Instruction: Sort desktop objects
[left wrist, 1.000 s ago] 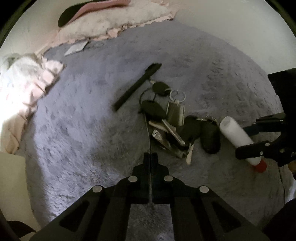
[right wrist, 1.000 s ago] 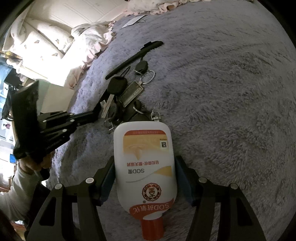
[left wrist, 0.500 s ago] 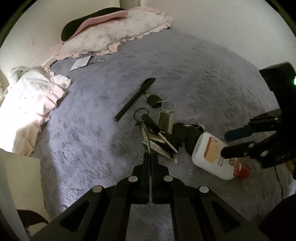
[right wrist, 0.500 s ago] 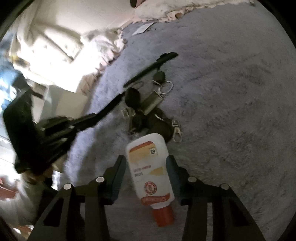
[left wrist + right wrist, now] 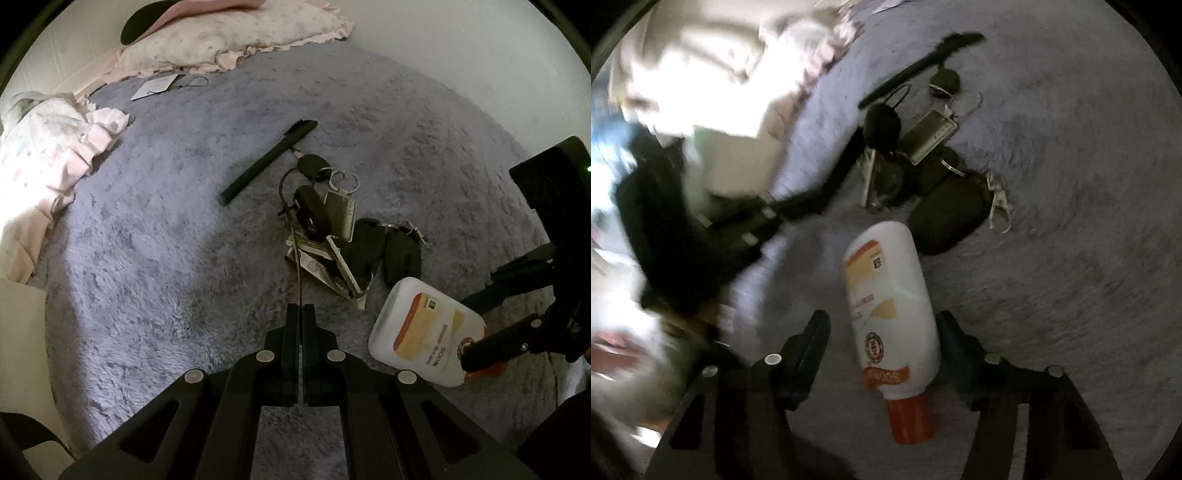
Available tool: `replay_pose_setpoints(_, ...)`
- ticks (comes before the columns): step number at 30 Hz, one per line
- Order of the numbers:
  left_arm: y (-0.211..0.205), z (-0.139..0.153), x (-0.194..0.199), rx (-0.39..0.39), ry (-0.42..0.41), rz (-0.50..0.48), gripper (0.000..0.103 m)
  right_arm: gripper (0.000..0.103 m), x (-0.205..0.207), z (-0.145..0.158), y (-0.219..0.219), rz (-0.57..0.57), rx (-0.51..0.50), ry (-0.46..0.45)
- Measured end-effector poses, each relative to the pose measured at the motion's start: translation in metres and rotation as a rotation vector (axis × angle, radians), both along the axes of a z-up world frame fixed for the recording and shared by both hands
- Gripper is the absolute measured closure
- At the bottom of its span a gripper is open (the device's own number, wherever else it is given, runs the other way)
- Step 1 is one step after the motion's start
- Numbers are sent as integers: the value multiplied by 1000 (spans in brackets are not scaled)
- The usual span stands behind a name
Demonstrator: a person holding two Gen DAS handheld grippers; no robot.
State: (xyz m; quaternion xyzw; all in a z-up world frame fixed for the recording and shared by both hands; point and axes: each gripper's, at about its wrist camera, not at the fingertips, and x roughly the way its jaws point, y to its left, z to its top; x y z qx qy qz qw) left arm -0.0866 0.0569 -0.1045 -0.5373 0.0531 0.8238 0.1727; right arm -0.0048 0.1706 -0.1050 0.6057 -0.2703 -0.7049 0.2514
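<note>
A white lotion bottle [image 5: 886,306] with a red cap lies on the grey shaggy rug [image 5: 155,258], its cap towards my right gripper [image 5: 882,321]. That gripper's jaws are opening around the bottle; the left pad stands clear of it and the right pad is right beside it. A bunch of keys and black fobs [image 5: 332,236] lies just beyond the bottle [image 5: 424,332], and a black pen [image 5: 266,162] lies farther off. My left gripper [image 5: 299,308] is shut, with a thin black cord [image 5: 297,266] from the key bunch running into its tips.
A frilled pink-white pillow [image 5: 236,37] and crumpled bedding [image 5: 48,147] border the rug at the back and left. A small white card with a string [image 5: 155,86] lies near the pillow. A pale wall [image 5: 461,55] rises at the back right.
The bottle, gripped and raised by the right gripper a second ago, now lies flat on the rug beside the fobs with the jaws spread wider. The right wrist view has tilted and blurred.
</note>
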Motion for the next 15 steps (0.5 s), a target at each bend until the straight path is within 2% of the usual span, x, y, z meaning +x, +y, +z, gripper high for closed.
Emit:
replay_pose_setpoints(5, 0, -3, 1, 0, -1, -2, 102, 46, 3, -15, -5, 30, -91, -55)
replay_pose_setpoints(10, 0, -4, 1, 1, -5, -9, 102, 47, 2, -2, -12, 58, -215, -16)
replay_pose_setpoints(14, 2, -4, 1, -16, -6, -16, 102, 49, -10, -11, -30, 89, -169, -33)
replay_pose_setpoints(15, 2, -4, 1, -42, 3, -14, 102, 49, -14, -15, -33, 95, -157, -45)
